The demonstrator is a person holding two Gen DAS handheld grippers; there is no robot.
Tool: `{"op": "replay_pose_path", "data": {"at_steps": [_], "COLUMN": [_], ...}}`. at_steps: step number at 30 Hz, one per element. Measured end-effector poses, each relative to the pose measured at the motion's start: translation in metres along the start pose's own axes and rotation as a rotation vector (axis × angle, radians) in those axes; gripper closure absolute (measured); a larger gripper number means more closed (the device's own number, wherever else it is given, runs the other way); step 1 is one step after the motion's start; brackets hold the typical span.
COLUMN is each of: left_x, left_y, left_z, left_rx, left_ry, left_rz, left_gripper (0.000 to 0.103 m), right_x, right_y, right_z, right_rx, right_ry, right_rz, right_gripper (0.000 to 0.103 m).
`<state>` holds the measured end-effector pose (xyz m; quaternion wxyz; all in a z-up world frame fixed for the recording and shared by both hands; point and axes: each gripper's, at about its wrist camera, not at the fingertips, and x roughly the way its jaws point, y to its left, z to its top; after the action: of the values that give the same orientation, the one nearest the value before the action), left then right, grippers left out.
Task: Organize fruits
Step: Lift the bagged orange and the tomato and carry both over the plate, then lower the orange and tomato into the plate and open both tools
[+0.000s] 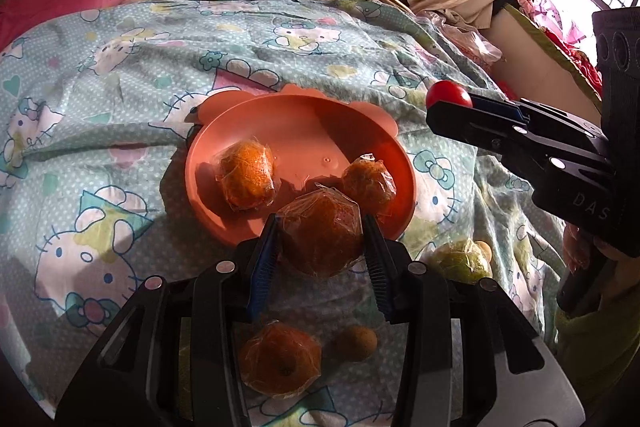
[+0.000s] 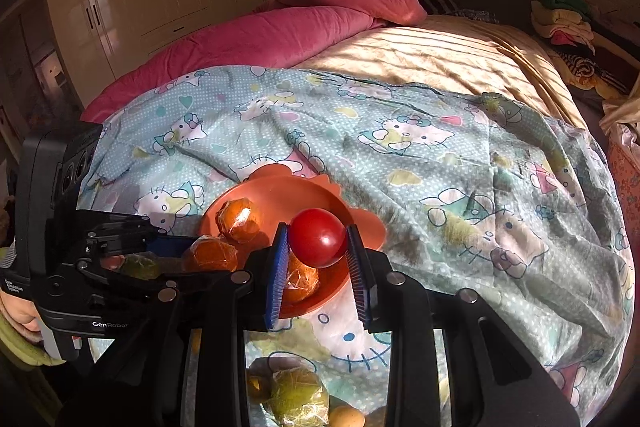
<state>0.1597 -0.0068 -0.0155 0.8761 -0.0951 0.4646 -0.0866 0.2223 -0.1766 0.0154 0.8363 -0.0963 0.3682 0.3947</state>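
My left gripper [image 1: 320,223] is shut on an orange in clear wrap [image 1: 320,239], held just above the near rim of a salmon-pink plate [image 1: 304,131]. Two more wrapped oranges [image 1: 246,179] [image 1: 368,183] lie in the plate. My right gripper [image 2: 317,229] is shut on a red tomato [image 2: 318,243] above the plate [image 2: 280,193]. In the left wrist view the tomato [image 1: 448,95] hangs to the right of the plate. The right wrist view shows the left gripper [image 2: 188,251] with its orange [image 2: 210,255] at the plate's left side.
The plate sits on a Hello Kitty sheet [image 1: 120,75] spread over a bed. On the sheet near me lie another wrapped orange [image 1: 280,359], a small brown fruit [image 1: 356,343] and a wrapped green fruit [image 1: 462,261]. Pink bedding [image 2: 280,23] is piled at the far side.
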Motion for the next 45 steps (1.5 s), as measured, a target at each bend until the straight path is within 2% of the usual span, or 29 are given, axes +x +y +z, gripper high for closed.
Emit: {"op": "replay_pose_path", "data": {"at_steps": [8, 14, 31, 45], "left_x": [0.004, 0.01, 0.016, 0.017], "left_y": [0.004, 0.012, 0.017, 0.017], "left_z": [0.004, 0.004, 0.002, 0.004], "left_rx": [0.02, 0.017, 0.028, 0.037], "left_ry": [0.021, 0.033, 0.043, 0.048], "left_rz": [0.011, 0.008, -0.02, -0.028], "left_gripper": [0.07, 0.07, 0.07, 0.068], "right_x": [0.038, 0.059, 0.086, 0.092], "right_y": [0.004, 0.001, 0.006, 0.003], "right_z": [0.014, 0.013, 0.017, 0.016], "right_rx": [-0.027, -0.019, -0.051, -0.031], "right_ry": [0.092, 0.144, 0.212, 0.226], "right_rz": [0.047, 0.046, 0.039, 0.021], "right_gripper": [0.076, 0.076, 0.076, 0.075]}}
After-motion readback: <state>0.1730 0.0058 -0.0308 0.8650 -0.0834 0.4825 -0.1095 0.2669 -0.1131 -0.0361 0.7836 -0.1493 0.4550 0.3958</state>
